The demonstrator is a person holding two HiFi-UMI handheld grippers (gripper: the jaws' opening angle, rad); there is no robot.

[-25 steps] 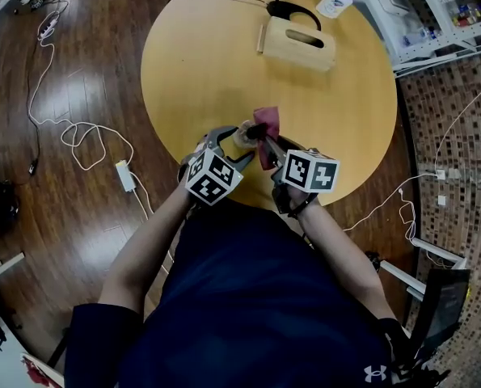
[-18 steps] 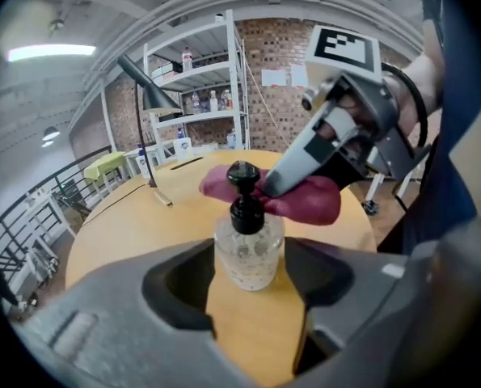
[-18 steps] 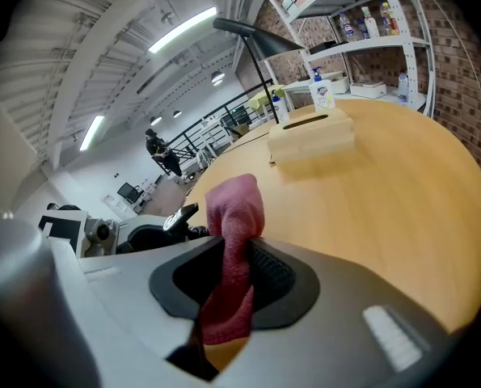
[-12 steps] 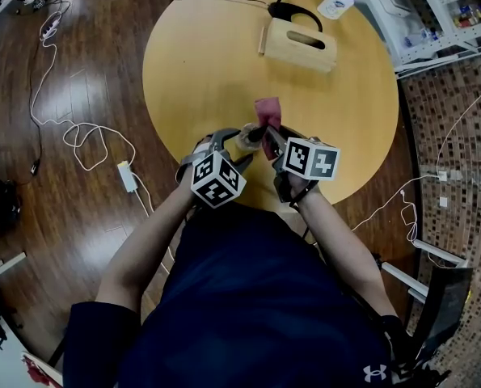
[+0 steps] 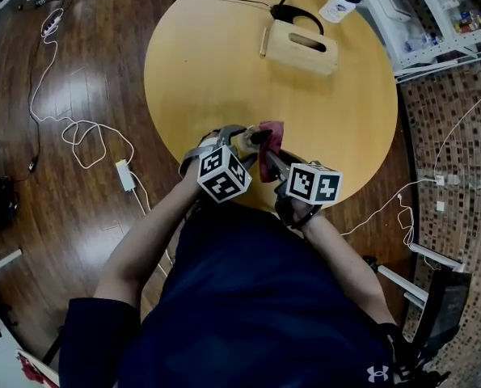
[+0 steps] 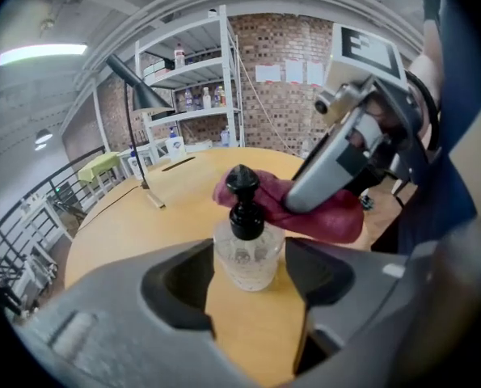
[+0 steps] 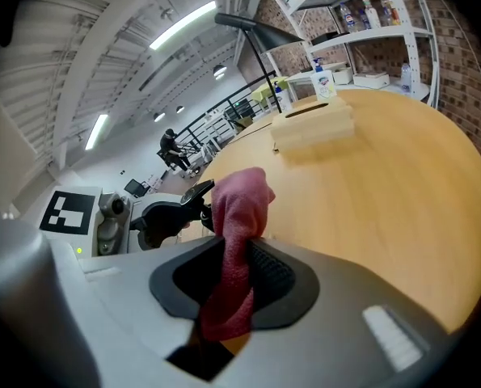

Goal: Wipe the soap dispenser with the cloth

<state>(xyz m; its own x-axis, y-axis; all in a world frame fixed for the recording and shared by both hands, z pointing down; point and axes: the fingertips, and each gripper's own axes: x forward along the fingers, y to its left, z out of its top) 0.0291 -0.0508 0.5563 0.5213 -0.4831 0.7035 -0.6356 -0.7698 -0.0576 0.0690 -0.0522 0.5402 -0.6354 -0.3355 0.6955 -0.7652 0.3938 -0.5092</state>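
A clear glass soap dispenser (image 6: 244, 253) with a black pump stands near the front edge of the round wooden table (image 5: 224, 63). My left gripper (image 6: 244, 280) is shut on its body, a pad on each side. Those jaws have just eased slightly wider, with the bottle still between them. My right gripper (image 7: 236, 275) is shut on a dark red cloth (image 7: 238, 208) that sticks up out of the jaws. In the left gripper view the cloth (image 6: 325, 217) lies against the far right side of the pump. From the head view, dispenser (image 5: 246, 141) and cloth (image 5: 271, 136) sit between both grippers.
A light wooden box (image 5: 298, 47) with a handle slot lies at the table's far side, beside a black lamp foot (image 5: 293, 13) and bottles (image 5: 335, 6). White cables (image 5: 78, 136) trail over the dark floor on the left. Shelving (image 5: 434, 14) stands at the right.
The right gripper has drawn the cloth back toward me from its farther reach beyond the pump half a second ago. The left gripper has rolled a little and still holds the dispenser.
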